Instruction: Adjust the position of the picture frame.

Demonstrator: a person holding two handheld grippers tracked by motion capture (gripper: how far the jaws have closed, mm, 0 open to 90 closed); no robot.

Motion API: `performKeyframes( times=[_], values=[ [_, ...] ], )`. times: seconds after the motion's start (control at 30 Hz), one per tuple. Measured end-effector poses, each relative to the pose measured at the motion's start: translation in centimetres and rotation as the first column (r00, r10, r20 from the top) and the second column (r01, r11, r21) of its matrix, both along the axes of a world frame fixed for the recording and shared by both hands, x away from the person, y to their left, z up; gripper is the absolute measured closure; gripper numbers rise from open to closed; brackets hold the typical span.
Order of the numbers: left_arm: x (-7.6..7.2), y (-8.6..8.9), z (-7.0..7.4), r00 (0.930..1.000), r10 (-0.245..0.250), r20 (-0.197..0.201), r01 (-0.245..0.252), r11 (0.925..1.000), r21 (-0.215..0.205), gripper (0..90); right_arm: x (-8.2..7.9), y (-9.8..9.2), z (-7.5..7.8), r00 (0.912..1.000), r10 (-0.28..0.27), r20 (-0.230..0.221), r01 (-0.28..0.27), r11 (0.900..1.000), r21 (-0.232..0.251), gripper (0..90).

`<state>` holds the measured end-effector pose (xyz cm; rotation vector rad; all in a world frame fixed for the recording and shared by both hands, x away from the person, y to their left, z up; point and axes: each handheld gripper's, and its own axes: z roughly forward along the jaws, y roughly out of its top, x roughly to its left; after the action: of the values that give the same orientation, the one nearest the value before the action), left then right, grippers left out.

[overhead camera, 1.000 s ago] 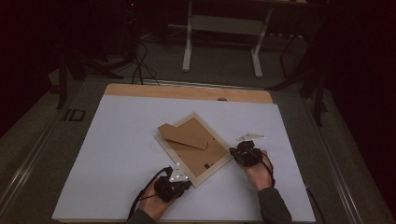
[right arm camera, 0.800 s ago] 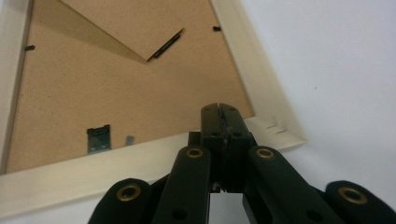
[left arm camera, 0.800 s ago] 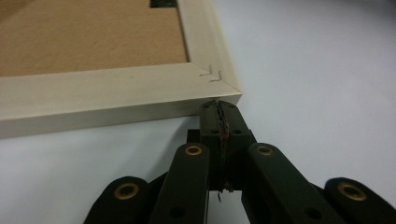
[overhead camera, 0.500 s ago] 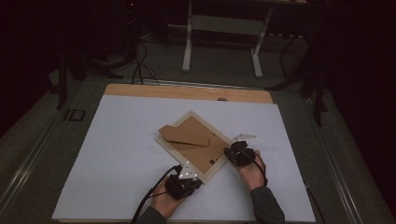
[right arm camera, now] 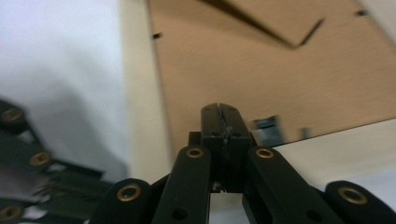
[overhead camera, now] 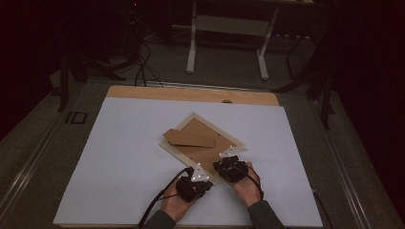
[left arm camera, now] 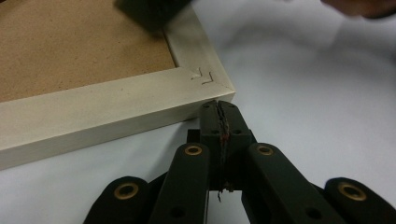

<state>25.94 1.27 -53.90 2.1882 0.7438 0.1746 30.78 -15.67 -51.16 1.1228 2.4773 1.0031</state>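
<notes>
A picture frame (overhead camera: 189, 117) lies face down on the white table, its pale wooden rim around a brown backing board (overhead camera: 200, 131) with a folded stand leg (overhead camera: 188, 138). My left gripper (overhead camera: 199, 182) is shut, with nothing in it. Its tips (left arm camera: 219, 105) touch the frame's near corner (left arm camera: 205, 79). My right gripper (overhead camera: 231, 168) is also shut and empty. It reaches over the frame's near right rim (right arm camera: 135, 93), and its tips (right arm camera: 220, 109) are over the backing board (right arm camera: 261, 74). A small metal tab (right arm camera: 266, 125) sits just right of the tips.
The white sheet (overhead camera: 124, 162) covers the table, with a wooden strip (overhead camera: 191, 94) along its far edge. Beyond the table stand a metal leg frame (overhead camera: 227, 43) and cables on the dark floor. The other gripper (right arm camera: 18, 140) shows at the left of the right gripper view.
My left gripper has moved right and forward to the frame's near corner. My right gripper has moved left onto the frame's near right rim. The frame has barely shifted.
</notes>
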Motion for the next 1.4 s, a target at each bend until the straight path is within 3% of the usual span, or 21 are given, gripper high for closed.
performKeyframes(
  times=[0.4,0.6,0.73,0.83,1.03,1.1,1.17,1.2,1.27,1.4],
  values=[
    [0.4,0.2,0.0,0.9999,0.002,0.010,-0.002,1.0000,-0.004,90.0,-1.3,0.4,0.2,0.9991,0.038,-0.020,-0.039,0.999,-0.026,90.0],
    [1.2,3.3,1.2,0.9964,0.075,0.039,-0.075,0.9972,-0.011,90.0,-1.3,0.5,0.3,0.9986,0.053,-0.002,-0.052,0.994,-0.098,90.0],
    [2.1,6.0,1.7,0.9863,0.160,0.041,-0.158,0.9868,-0.034,90.0,-1.2,0.0,0.3,0.9990,0.043,-0.011,-0.044,0.994,-0.095,90.0],
    [2.7,8.4,2.0,0.9729,0.227,0.045,-0.225,0.9732,-0.050,90.0,-1.1,-0.6,0.3,0.9991,0.040,-0.015,-0.041,0.995,-0.096,90.0],
    [3.8,12.2,2.2,0.9492,0.311,0.050,-0.307,0.9490,-0.074,90.0,-1.0,-1.9,0.4,0.9997,0.021,-0.016,-0.023,0.994,-0.103,90.0],
    [4.2,13.2,2.1,0.9394,0.339,0.047,-0.336,0.9395,-0.065,90.0,-1.0,-2.3,0.4,0.9998,0.016,-0.012,-0.017,0.994,-0.105,90.0],
    [4.4,13.5,2.1,0.9358,0.350,0.043,-0.346,0.9355,-0.070,90.0,-0.9,-2.6,0.4,0.9999,0.012,-0.011,-0.013,0.994,-0.106,90.0],
    [5.1,14.3,2.1,0.9265,0.375,0.032,-0.372,0.9249,-0.080,90.0,-0.9,-2.7,0.4,0.9999,0.009,-0.012,-0.010,0.994,-0.105,90.0],
    [5.8,14.7,2.1,0.9225,0.385,0.021,-0.383,0.9201,-0.084,90.0,-0.9,-3.3,0.4,0.9999,-0.004,-0.016,0.002,0.995,-0.103,90.0],
    [7.0,14.5,1.3,0.9279,0.373,0.000,-0.372,0.9268,-0.048,90.0,-0.9,-4.0,0.5,0.9994,-0.028,-0.021,0.026,0.996,-0.081,90.0]
  ],
)
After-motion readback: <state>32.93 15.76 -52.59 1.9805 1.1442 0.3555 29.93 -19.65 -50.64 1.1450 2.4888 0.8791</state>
